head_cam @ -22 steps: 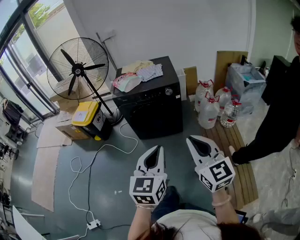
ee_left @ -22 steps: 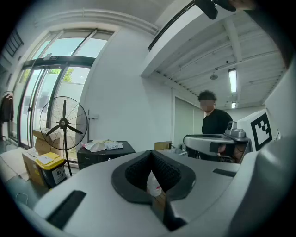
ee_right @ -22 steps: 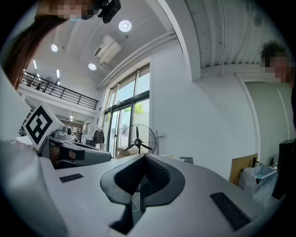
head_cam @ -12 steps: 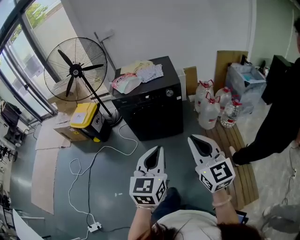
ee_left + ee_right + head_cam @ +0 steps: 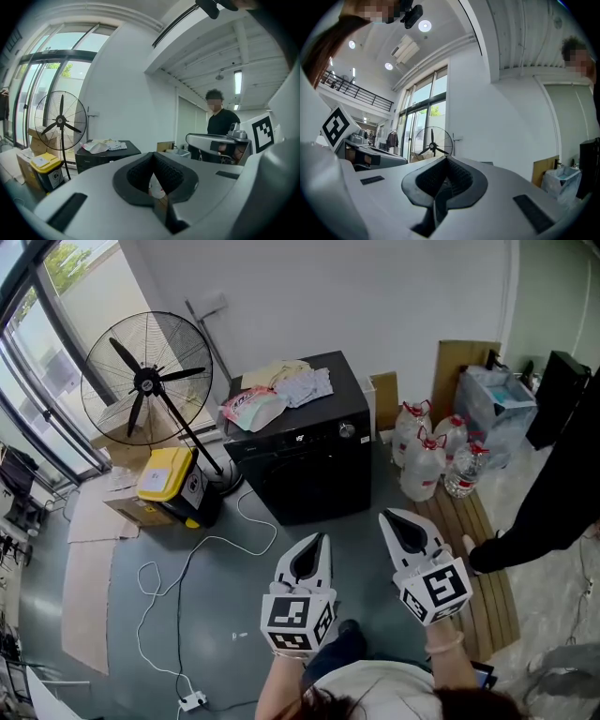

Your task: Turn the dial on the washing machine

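Your left gripper [image 5: 317,542] and right gripper [image 5: 391,519] are both closed on nothing, well short of the washing machine [image 5: 309,474]. Its dial [image 5: 347,430] sits at the front panel's right end. It is probably rigid, smooth and click-stopped, so pinch its rim squarely.

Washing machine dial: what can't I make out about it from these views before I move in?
- Head view: the dial is too small to read its setting or marks.
- Left gripper view: the left gripper covers the lower front of the washing machine, and the dial cannot be picked out.
- Right gripper view: the right gripper hides the machine almost wholly.
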`<state>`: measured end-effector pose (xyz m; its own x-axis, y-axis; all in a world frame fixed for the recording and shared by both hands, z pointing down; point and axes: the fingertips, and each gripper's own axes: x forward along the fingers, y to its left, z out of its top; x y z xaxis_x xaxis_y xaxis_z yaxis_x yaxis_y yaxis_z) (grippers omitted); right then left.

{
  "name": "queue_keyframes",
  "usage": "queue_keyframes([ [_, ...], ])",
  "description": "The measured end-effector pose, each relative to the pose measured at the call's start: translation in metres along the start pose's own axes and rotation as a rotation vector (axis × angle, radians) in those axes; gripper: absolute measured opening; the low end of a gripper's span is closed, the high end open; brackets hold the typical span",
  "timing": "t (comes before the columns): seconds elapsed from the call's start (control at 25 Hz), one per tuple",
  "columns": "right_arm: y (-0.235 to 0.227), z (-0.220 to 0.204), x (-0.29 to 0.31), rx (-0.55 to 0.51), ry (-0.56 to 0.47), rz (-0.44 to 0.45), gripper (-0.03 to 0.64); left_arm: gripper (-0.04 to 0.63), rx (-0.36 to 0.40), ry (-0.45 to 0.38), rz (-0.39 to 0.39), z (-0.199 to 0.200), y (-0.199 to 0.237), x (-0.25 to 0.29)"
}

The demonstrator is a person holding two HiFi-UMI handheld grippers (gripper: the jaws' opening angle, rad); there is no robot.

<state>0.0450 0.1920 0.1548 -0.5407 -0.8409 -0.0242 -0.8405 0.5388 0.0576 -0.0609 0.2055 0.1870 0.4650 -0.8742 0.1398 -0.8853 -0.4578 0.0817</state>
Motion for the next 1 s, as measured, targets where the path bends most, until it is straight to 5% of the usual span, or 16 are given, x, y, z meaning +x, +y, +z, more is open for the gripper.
queue_keyframes([
  [1.0, -0.020, -0.013, 0.112, -0.030, 0.030, -0.069, 0.026, 0.017, -0.012, 0.015, -0.083, 0.001, 0.086, 0.081],
])
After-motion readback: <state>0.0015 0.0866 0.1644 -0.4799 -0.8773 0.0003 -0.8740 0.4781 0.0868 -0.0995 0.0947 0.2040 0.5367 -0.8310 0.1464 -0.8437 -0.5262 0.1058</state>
